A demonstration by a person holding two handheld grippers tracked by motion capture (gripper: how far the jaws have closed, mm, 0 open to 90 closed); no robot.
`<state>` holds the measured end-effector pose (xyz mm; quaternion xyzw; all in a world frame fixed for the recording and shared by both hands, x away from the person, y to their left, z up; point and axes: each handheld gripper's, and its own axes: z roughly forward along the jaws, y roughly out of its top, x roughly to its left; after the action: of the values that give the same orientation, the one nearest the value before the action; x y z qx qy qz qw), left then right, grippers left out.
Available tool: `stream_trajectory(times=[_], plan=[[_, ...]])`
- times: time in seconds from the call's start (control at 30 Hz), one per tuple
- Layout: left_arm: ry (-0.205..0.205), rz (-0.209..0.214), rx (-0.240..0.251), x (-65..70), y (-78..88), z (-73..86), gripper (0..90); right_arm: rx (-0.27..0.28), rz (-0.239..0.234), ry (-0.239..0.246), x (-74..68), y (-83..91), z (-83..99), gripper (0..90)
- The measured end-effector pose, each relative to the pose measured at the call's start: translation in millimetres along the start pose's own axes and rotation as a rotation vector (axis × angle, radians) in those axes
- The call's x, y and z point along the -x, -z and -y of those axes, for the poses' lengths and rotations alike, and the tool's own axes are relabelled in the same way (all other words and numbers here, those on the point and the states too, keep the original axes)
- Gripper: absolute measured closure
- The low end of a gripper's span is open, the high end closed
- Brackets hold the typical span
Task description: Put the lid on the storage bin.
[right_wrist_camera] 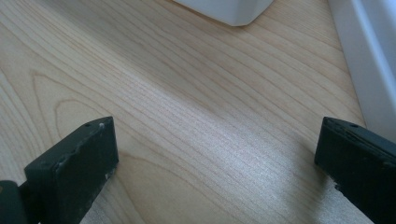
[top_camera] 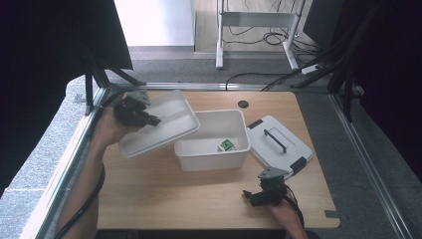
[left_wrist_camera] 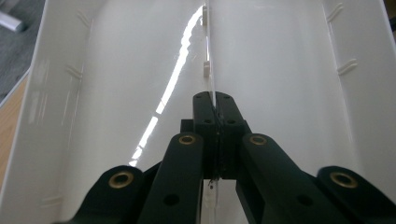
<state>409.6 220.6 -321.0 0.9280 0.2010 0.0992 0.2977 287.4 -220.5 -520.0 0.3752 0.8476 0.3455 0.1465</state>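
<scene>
White tray lifted at the far left of the table.
High view: left tool [top_camera: 149, 119] holds the tray [top_camera: 169, 124] tilted over the tub's [top_camera: 211, 142] left rim. Left gripper view: jaws clamped on the tray's divider [left_wrist_camera: 208, 56]. Right gripper view: right tool [right_wrist_camera: 217, 158] wide open, empty, over the table [right_wrist_camera: 187, 93].

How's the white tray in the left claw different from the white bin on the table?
The tray is shallow, lifted and tilted, with a thin centre divider clamped by the left claw. The bin is deep, stands flat on the table and holds a small green-and-white box. Both are white plastic and rectangular.
</scene>
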Motion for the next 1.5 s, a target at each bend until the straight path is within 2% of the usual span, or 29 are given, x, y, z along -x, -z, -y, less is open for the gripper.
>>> stream_trajectory(times=[0.13,0.43,0.63,0.83,0.9,1.07,1.1,1.23,1.5], plan=[[-0.058,0.033,0.001,3.1,-14.2,-21.7,89.3,0.001,0.002,0.006,0.3,-0.1,0.0,0.0],[-0.176,0.112,0.004,14.4,-57.8,-70.1,89.3,0.002,0.000,0.004,0.2,0.0,0.0,0.0],[-0.224,0.147,0.001,20.0,-86.4,-91.3,89.3,0.001,-0.002,0.004,0.2,0.0,-0.1,0.0],[-0.256,0.161,-0.016,23.9,-109.8,-100.2,89.3,0.001,-0.003,0.006,0.2,0.0,-0.1,0.0],[-0.254,0.167,-0.014,24.1,-116.7,-100.7,89.3,0.002,-0.003,0.007,0.1,-0.1,0.0,0.0],[-0.259,0.170,-0.037,25.7,-129.0,-100.7,89.3,-0.002,-0.006,0.005,-0.2,0.1,0.0,0.0],[-0.265,0.173,-0.018,25.2,-131.0,-100.6,89.3,-0.002,-0.006,0.004,-0.2,0.2,0.0,0.0],[-0.286,0.176,-0.045,28.7,-140.0,-101.0,89.3,-0.004,-0.007,0.009,-0.1,0.2,0.1,0.0],[-0.259,0.214,-0.028,24.8,-147.6,-93.8,89.3,-0.004,-0.007,0.009,-0.1,0.1,0.1,0.0]])
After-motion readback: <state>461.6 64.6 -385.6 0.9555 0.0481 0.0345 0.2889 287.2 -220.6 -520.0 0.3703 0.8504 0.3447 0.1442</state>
